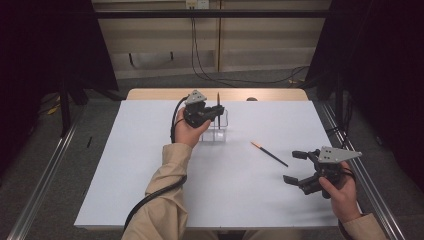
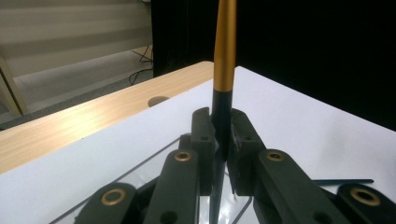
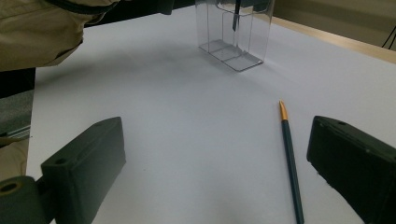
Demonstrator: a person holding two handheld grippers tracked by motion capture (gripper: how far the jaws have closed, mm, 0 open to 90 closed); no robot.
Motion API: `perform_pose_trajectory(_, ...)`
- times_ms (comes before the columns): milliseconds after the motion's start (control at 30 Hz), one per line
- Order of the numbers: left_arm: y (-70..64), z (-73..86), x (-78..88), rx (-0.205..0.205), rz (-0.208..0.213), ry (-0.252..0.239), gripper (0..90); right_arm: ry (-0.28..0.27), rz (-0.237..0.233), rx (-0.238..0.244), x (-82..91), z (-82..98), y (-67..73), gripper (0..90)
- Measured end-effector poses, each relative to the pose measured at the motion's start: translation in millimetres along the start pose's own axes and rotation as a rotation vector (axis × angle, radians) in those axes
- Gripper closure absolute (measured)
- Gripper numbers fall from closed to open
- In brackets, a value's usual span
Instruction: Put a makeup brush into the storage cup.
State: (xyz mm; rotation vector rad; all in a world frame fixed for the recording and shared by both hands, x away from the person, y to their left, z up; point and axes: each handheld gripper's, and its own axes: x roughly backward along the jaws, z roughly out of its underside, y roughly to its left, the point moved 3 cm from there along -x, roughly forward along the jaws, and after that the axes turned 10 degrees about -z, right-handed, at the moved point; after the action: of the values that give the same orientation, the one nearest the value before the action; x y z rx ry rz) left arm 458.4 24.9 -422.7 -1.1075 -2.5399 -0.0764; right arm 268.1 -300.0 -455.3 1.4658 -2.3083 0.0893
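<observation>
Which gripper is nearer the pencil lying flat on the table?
Right. The right gripper sits open just beside the lying pencil; the left gripper is farther off, shut on an upright pencil over the clear holder.

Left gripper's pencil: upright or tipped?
Upright. The pencil stands vertical, clamped in the left gripper, its lower end inside the clear holder.

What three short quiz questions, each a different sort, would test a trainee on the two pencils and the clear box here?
1. True or false: the left gripper is shut on an upright pencil.
2. Where is that pencil's lower end? A) in the clear box B) on the bare table
3. What lies between the right gripper jaws' line of sight on the white sheet?

Key: 1 true. 2 A. 3 a second pencil, lying flat, ungripped.
</observation>
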Motion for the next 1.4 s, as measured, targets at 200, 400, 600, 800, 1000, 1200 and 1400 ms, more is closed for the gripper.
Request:
perform_pose_trajectory(200, 0.2, 3.8, -1.6, 0.005, 0.005, 0.009, 82.7, 0.0, -0.005, 0.002, -1.0, 0.1, 0.3, 3.6)
perform_pose_trajectory(400, -0.4, 7.3, -3.3, 0.008, 0.005, 0.024, 82.5, 0.002, -0.006, 0.004, -1.5, 0.2, 0.0, 3.6)
perform_pose_trajectory(600, -1.0, 6.2, -2.5, 0.017, 0.02, 0.015, 76.4, 0.0, -0.006, 0.004, -1.3, 0.2, -0.1, 3.6)
perform_pose_trajectory(800, -2.3, 0.2, 4.8, 0.026, 0.03, -0.026, 43.3, 0.0, -0.005, 0.006, -0.8, -0.3, 0.1, 3.5)
perform_pose_trajectory(1000, 2.8, 0.5, 16.0, 0.057, 0.02, -0.036, 22.9, -0.001, -0.008, 0.006, -1.6, -0.6, 0.7, 3.4)
perform_pose_trajectory(1200, 7.5, 3.3, 27.9, 0.05, 0.012, -0.05, 16.2, 0.005, -0.007, 0.005, -2.2, -0.2, 0.0, 3.4)
perform_pose_trajectory(1400, 9.0, 5.0, 38.2, 0.06, 0.023, -0.065, 12.0, 0.003, -0.01, 0.005, -2.4, -0.3, 0.0, 3.5)
